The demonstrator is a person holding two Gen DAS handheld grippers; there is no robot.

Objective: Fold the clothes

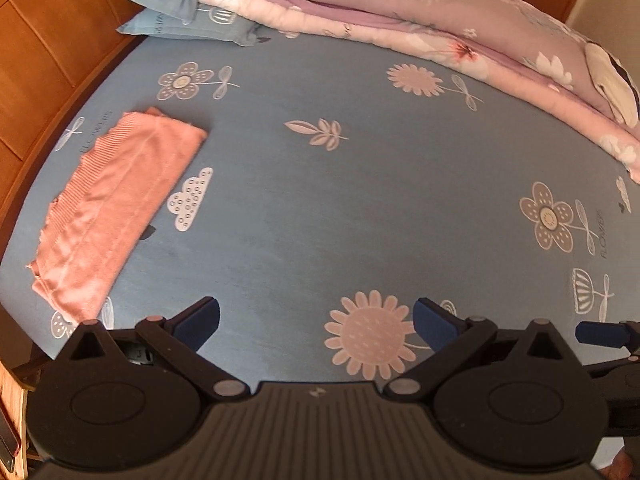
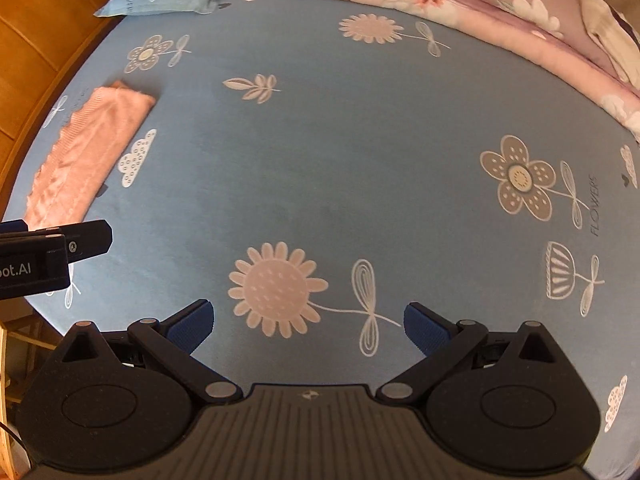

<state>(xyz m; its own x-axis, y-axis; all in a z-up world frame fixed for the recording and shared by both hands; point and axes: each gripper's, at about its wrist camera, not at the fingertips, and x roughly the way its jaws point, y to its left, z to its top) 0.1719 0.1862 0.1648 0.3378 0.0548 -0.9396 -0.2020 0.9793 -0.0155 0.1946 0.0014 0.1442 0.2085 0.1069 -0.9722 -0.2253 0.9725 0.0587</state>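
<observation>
A folded salmon-pink knit garment (image 1: 120, 204) lies flat near the left edge of the blue flowered bed sheet (image 1: 304, 184); the right wrist view shows the same garment (image 2: 90, 152) at the far left. My left gripper (image 1: 316, 320) hovers open over the sheet, to the right of and nearer than the garment, holding nothing. My right gripper (image 2: 308, 324) is open too, empty, above a pink flower print. The left gripper's body (image 2: 52, 256) pokes in at the left edge of the right wrist view. A blue fingertip of the right gripper (image 1: 600, 334) shows at the right of the left view.
A folded purple-pink floral quilt (image 1: 400, 12) lies along the far side of the bed, with a blue pillow (image 1: 180, 8) at the far left. A wooden bed frame (image 1: 44, 60) runs along the left. The sheet (image 2: 320, 168) stretches wide between the garment and the quilt.
</observation>
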